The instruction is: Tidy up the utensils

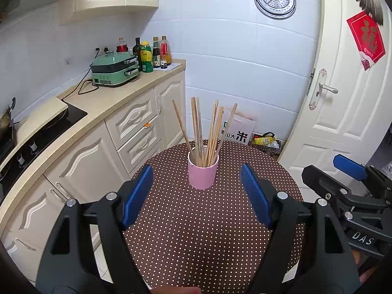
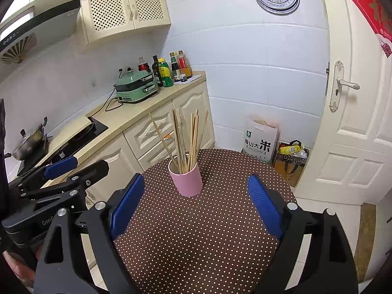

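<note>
A pink cup [image 1: 202, 175] [image 2: 186, 180] stands upright on the round brown polka-dot table [image 1: 196, 232] [image 2: 208, 232]. Several wooden chopsticks [image 1: 208, 132] [image 2: 185, 139] stick up out of it, fanned apart. My left gripper [image 1: 197, 193] hovers open over the table just short of the cup, nothing between its blue pads. My right gripper [image 2: 196, 203] is open too, a little short of the cup, with nothing between its fingers. Each gripper shows in the other's view: the right one [image 1: 352, 171] at the right edge, the left one [image 2: 73, 166] at the left edge.
A cream kitchen counter [image 1: 110, 100] runs along the left with a green cooker [image 1: 114, 68], several bottles [image 1: 152, 54] and a black hob [image 2: 80, 134]. A white door [image 1: 343, 103] stands to the right. A rice bag [image 2: 259, 139] and a box of items [image 2: 291, 156] sit on the floor behind the table.
</note>
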The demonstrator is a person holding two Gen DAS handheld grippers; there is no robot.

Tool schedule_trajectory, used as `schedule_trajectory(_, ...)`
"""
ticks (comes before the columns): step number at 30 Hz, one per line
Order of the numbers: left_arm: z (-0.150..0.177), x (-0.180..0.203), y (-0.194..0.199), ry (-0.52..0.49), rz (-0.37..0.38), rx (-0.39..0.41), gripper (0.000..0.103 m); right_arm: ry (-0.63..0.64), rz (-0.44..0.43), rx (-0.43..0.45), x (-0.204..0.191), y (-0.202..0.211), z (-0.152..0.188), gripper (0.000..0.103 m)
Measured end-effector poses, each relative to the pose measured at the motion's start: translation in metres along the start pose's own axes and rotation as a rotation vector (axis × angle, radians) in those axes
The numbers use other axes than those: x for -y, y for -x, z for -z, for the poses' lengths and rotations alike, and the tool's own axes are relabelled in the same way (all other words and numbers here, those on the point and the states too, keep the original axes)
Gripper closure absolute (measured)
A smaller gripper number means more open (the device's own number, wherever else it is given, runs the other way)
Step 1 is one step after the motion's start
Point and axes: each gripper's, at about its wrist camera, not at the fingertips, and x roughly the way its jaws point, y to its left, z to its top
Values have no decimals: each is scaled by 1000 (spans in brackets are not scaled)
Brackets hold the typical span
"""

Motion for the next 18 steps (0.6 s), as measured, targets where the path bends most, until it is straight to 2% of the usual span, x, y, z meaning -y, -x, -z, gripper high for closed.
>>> schedule_trajectory(12,-1,-1,0,3,-3,2,28,11,-5,-4,0,-4,-2,20)
schedule_trajectory(18,-1,-2,-1,3,-2,2,28,9,-3,-5,2,-4,-1,17)
